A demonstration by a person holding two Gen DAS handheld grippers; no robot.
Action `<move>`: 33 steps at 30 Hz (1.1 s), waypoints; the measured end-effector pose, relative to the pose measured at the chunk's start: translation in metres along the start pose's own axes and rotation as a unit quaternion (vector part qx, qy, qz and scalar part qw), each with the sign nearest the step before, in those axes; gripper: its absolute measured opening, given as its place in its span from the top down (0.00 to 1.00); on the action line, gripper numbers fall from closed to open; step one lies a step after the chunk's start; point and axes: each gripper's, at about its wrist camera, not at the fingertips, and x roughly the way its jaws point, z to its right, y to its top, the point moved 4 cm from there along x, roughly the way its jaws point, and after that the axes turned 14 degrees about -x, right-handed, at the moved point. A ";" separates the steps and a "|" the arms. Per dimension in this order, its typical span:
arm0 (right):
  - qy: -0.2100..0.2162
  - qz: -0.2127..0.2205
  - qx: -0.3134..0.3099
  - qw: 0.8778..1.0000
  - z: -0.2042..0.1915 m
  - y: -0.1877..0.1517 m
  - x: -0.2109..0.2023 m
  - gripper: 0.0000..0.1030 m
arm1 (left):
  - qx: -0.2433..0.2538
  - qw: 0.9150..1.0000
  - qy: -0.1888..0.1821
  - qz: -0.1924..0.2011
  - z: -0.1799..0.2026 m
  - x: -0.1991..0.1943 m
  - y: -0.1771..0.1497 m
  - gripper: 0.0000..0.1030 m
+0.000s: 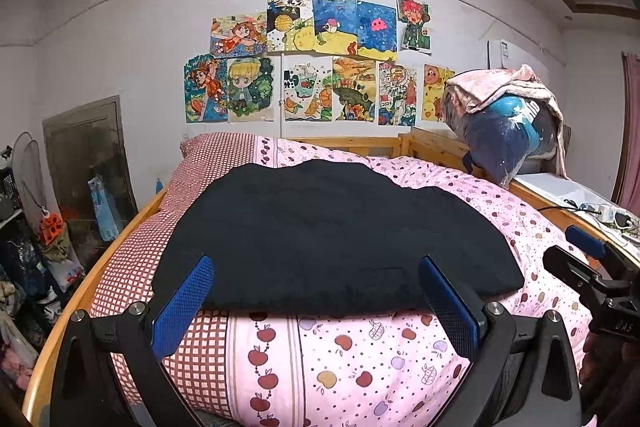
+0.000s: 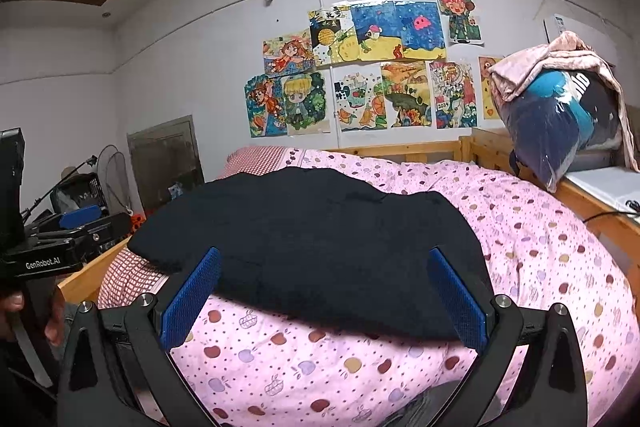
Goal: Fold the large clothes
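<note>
A black garment (image 1: 332, 235) lies folded into a broad flat slab on the pink apple-print quilt (image 1: 340, 363) of a wooden bed. My left gripper (image 1: 316, 301) is open at the garment's near edge, its blue pads wide apart with nothing between them. In the right wrist view the same black garment (image 2: 312, 243) lies across the quilt (image 2: 540, 247). My right gripper (image 2: 326, 297) is open too, held just short of the garment's near edge. Each gripper shows at the side of the other's view: the right gripper (image 1: 588, 259) and the left gripper (image 2: 80, 223).
A red-checked pillow (image 1: 216, 155) lies at the head of the bed. The wooden bed rail (image 1: 80, 291) runs along the left. A bagged bundle with a pink blanket (image 1: 508, 119) sits on a side unit to the right, with cables and a power strip (image 1: 608, 217). Clutter stands at far left.
</note>
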 end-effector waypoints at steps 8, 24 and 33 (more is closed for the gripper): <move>-0.003 0.002 -0.006 1.000 -0.004 -0.008 -0.009 0.02 | -0.004 0.999 0.005 -0.034 -0.007 0.006 -0.024 0.00; 0.012 -0.001 -0.019 1.000 -0.024 -0.025 -0.005 0.02 | -0.003 0.999 0.028 -0.024 -0.030 -0.005 -0.050 0.00; 0.019 -0.027 -0.031 0.999 -0.034 -0.041 0.007 0.02 | -0.011 0.999 0.028 -0.028 -0.038 -0.001 -0.053 0.00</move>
